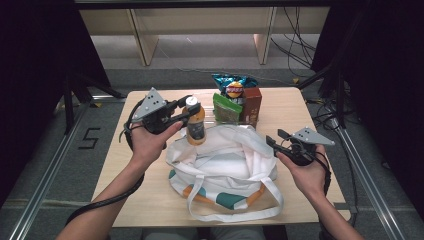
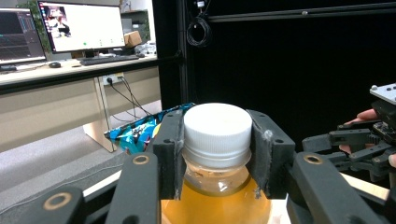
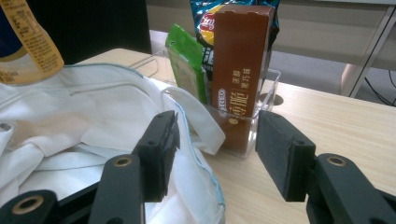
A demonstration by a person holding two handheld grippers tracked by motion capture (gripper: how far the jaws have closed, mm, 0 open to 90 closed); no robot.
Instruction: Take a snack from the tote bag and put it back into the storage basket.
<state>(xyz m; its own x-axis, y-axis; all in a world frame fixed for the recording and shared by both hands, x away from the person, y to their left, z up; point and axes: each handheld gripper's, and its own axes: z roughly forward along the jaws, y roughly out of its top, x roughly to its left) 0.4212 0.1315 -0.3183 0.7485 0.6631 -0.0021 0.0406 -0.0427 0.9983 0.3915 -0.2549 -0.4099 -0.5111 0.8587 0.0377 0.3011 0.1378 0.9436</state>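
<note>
Black jaws of the left gripper (image 2: 217,154) clamp the white-capped neck of an amber drink bottle (image 2: 215,186), seen close in the left gripper view. From the high view, the bottle (image 1: 194,121) hangs upright above the near-left rim of a white tote bag (image 1: 225,165), whose mouth lies open on the wooden table (image 1: 125,190); the bottle's base appears just over the cloth and not yet inside. The right gripper (image 1: 274,141) waits at the bag's right edge with its jaws set wide apart and holding nothing; its own view shows the bag's blue-trimmed rim (image 3: 196,154) running beneath the left jaw. Behind the bag, a clear plastic bin (image 3: 261,107) holds a brown box (image 3: 238,70), a green packet (image 3: 184,65) and a blue crisp bag (image 1: 234,84). Judged from this arrangement, packing is at an early stage: one item is poised for lowering, while three items remain in the bin.
</note>
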